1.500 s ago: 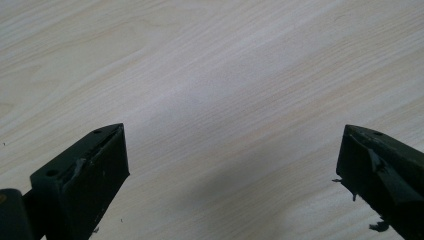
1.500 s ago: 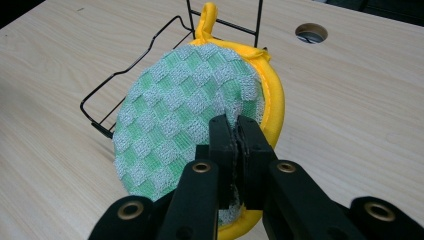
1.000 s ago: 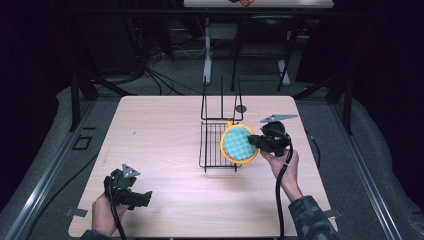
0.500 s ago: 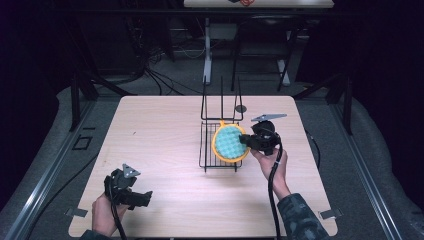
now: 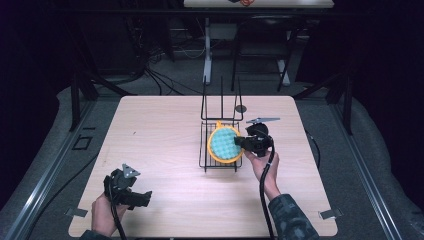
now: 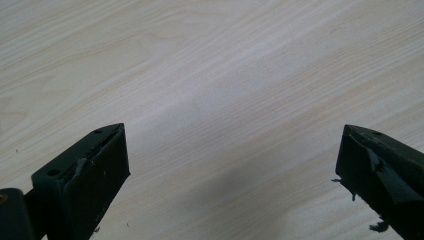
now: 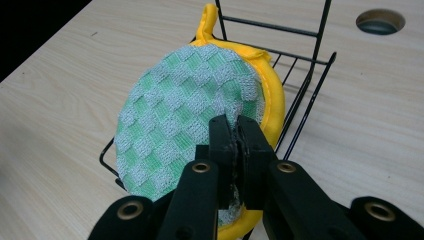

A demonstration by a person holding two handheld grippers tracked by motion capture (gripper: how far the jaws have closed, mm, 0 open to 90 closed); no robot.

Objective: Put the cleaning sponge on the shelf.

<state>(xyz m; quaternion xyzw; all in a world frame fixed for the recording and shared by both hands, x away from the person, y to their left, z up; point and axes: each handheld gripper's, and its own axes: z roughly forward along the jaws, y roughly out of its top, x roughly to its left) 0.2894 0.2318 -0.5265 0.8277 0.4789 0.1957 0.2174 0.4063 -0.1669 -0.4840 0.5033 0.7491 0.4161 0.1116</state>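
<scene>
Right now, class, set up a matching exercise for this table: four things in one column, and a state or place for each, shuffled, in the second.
Column one:
1. left hand-held gripper
2. right hand-held gripper
3. round green-and-yellow pad
4. black wire rack

Column two:
A. stands near the middle of the table
B. jaws wide apart over bare wood
C. held on edge over the rack's base
D. jaws clamped on cloth

Pairs: 1-B, 2-D, 3-C, 4-A

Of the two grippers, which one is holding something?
The right gripper: its jaws are shut on the edge of the green-and-yellow round pot holder over the black wire rack. The left gripper stands open over bare table.
</scene>
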